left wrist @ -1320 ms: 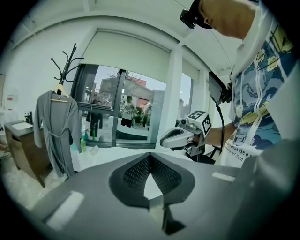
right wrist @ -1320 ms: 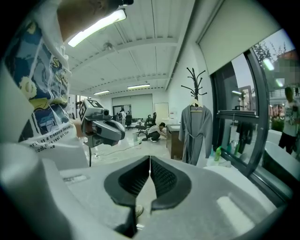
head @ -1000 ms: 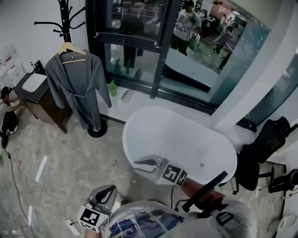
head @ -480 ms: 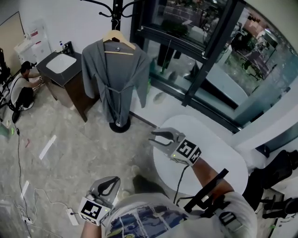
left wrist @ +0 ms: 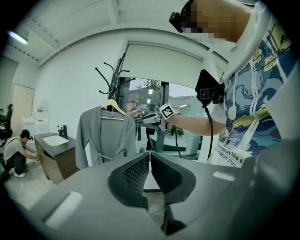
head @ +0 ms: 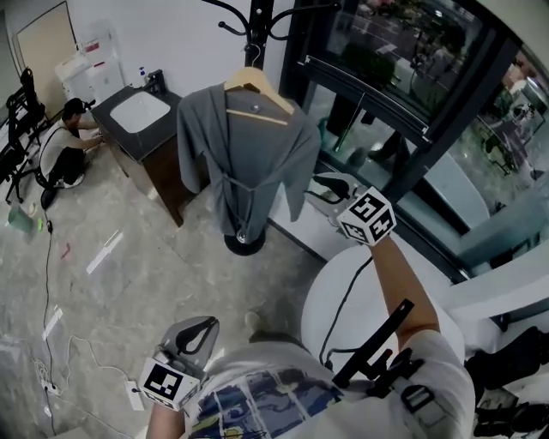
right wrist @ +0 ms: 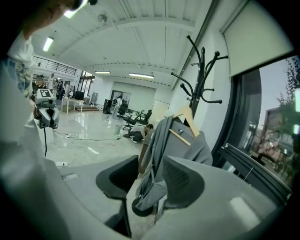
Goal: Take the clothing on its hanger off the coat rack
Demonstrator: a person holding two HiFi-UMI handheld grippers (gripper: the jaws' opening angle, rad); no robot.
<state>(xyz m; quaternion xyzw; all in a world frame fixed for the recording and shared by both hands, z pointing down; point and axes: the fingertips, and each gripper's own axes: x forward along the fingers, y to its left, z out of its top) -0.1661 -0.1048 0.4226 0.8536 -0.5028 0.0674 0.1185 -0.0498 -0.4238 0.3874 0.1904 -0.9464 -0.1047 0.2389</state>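
A grey robe (head: pixel 249 163) hangs on a wooden hanger (head: pixel 257 90) from the black coat rack (head: pixel 257 26). My right gripper (head: pixel 316 192) is held out just to the right of the robe, level with its waist and apart from it. Its jaws are opening and nothing is between them. In the right gripper view the robe (right wrist: pixel 180 140) and hanger (right wrist: pixel 187 119) show beyond the gripper (right wrist: pixel 150 164). My left gripper (head: pixel 202 324) stays low by my body, shut and empty. The left gripper view has the robe (left wrist: pixel 105 136) far ahead of the gripper (left wrist: pixel 150 157).
A dark cabinet with a white sink (head: pixel 141 111) stands left of the rack, and a person (head: pixel 69 146) crouches beside it. A white tub (head: pixel 360 300) lies below my right arm. A black-framed glass wall (head: pixel 412 129) runs behind. Cables (head: pixel 51 343) trail on the floor.
The rack and robe have come much closer and nearer the middle of the view. My right gripper rose and reached out beside the robe, its jaws wider. The left gripper stayed low.
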